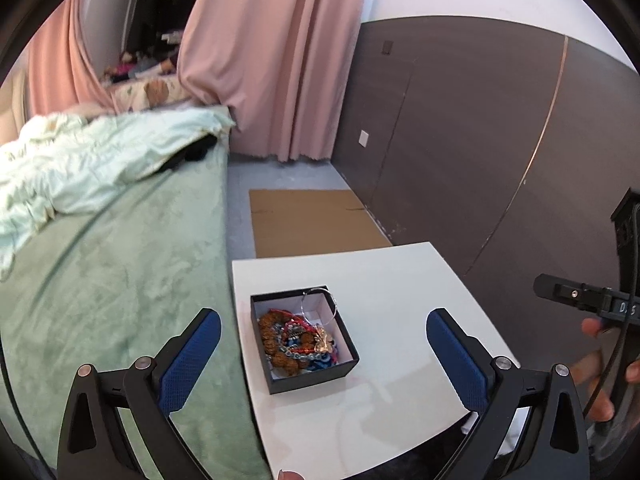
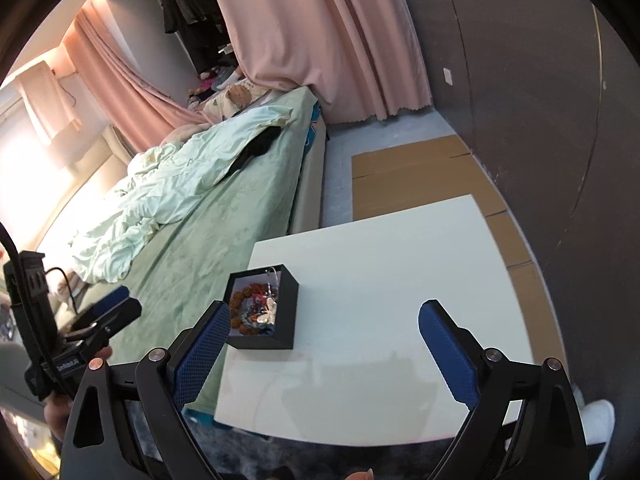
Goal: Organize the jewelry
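A small black box [image 1: 316, 376] with a white lining stands on the white table [image 1: 396, 284], near its left edge. Inside lies a heap of jewelry [image 1: 296, 342]: brown bead bracelets, red and blue cords, silver chains, and a thin silver hoop [image 1: 320, 304] leaning on the far wall. My left gripper [image 1: 323, 354] hangs above and in front of the box, jaws wide open, nothing between them. In the right wrist view the same box [image 2: 280, 304] holds the jewelry [image 2: 254, 312]. My right gripper [image 2: 324, 346] is open and empty, its left pad [image 2: 204, 354] close to the box.
A bed with a green cover [image 1: 120, 280] and a pale crumpled quilt [image 2: 168, 196] runs along the table's left side. Flat cardboard [image 1: 312, 220] lies on the floor beyond the table. A dark wall panel [image 1: 500, 140] stands to the right, pink curtains [image 1: 272, 60] behind.
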The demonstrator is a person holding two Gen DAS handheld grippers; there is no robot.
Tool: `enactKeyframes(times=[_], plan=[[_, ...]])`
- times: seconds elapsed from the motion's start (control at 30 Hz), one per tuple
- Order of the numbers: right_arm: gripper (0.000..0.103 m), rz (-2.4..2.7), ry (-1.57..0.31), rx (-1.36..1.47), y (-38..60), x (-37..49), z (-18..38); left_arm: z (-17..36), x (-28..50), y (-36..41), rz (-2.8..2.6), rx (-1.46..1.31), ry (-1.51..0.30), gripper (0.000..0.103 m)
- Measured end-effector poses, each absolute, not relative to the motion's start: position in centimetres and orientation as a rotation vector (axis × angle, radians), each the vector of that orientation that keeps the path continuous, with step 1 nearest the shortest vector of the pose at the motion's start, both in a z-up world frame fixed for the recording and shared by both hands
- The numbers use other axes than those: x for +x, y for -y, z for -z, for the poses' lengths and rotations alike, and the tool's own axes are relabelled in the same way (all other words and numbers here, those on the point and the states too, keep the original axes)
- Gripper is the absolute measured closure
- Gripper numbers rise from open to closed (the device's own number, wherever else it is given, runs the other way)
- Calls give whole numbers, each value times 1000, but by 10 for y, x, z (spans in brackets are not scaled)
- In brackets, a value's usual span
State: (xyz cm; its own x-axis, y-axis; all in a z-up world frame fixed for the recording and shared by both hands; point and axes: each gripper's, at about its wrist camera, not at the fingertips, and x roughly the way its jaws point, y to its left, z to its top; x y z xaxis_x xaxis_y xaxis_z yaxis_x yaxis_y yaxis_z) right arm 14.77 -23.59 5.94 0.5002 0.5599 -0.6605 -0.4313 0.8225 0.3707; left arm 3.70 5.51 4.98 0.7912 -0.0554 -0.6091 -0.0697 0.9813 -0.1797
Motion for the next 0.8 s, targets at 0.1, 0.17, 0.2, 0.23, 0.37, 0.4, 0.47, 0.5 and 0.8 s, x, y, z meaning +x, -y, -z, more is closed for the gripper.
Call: enactKeyframes(times=[0.1, 0.17, 0.2, 0.23, 0.37, 0.4, 0.47, 0.5, 0.8], plan=[[8, -641, -855, 190, 244, 139, -62, -55, 30, -45, -27, -154, -645, 0], [8, -651, -855, 204, 250, 135, -64, -59, 26, -42, -26, -138, -643, 0], [8, -658, -850, 208, 252, 132, -65, -62, 23, -39, -26, -130, -634, 0], [8, -662, -845, 210, 255, 128, -66, -65, 20, -37, -29, -121, -627, 0], [8, -636, -816, 197, 264, 118, -70, -73, 12, -29, -23, -107, -613, 0], [8, -628, -814, 194, 265, 117, -70, -74, 9, -27, -22, -103, -614, 0], [8, -611, -822, 182, 266, 115, -71, -74, 6, -25, -21, -88, -624, 0], [8, -615, -822, 184, 266, 114, -72, -74, 5, -23, -22, -83, -624, 0], [8, -605, -762, 163, 268, 104, -80, -87, -3, -17, -28, -63, -592, 0]])
